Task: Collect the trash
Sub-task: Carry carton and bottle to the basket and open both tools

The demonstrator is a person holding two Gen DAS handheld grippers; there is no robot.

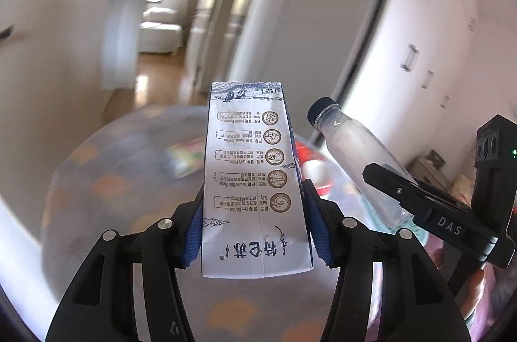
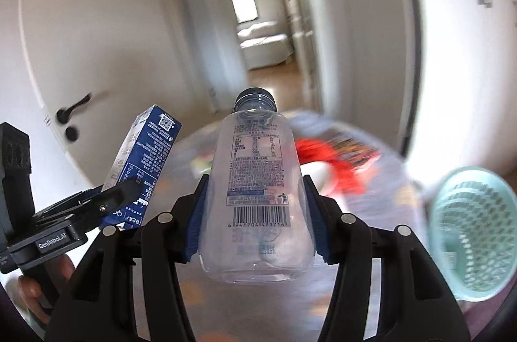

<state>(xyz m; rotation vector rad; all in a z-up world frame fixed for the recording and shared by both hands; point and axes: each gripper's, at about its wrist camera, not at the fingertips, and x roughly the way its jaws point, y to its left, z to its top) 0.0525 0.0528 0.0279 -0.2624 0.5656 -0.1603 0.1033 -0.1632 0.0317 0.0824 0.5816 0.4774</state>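
The milk carton stood upright between the blue pads of my left tongs. The pads pressed on both its narrow sides near the bottom, so the jaws were closed on it, only as wide as the carton. In the right wrist view the same carton was to the left of my right tongs, leaning a little, with its dark blue side toward me.

The clear plastic bottle with a dark cap was gripped by my right tongs, pads against its lower body on both sides, cap pointing away from me. It looked empty. From the left wrist view this bottle was at the right of the carton, near it but not touching.

Under and beyond both tongs was a round table with a patterned cover, very blurred. Some red thing lay on it past the bottle. A light green mesh basket was at the right of my right tongs. A hand held the left tool's handle.
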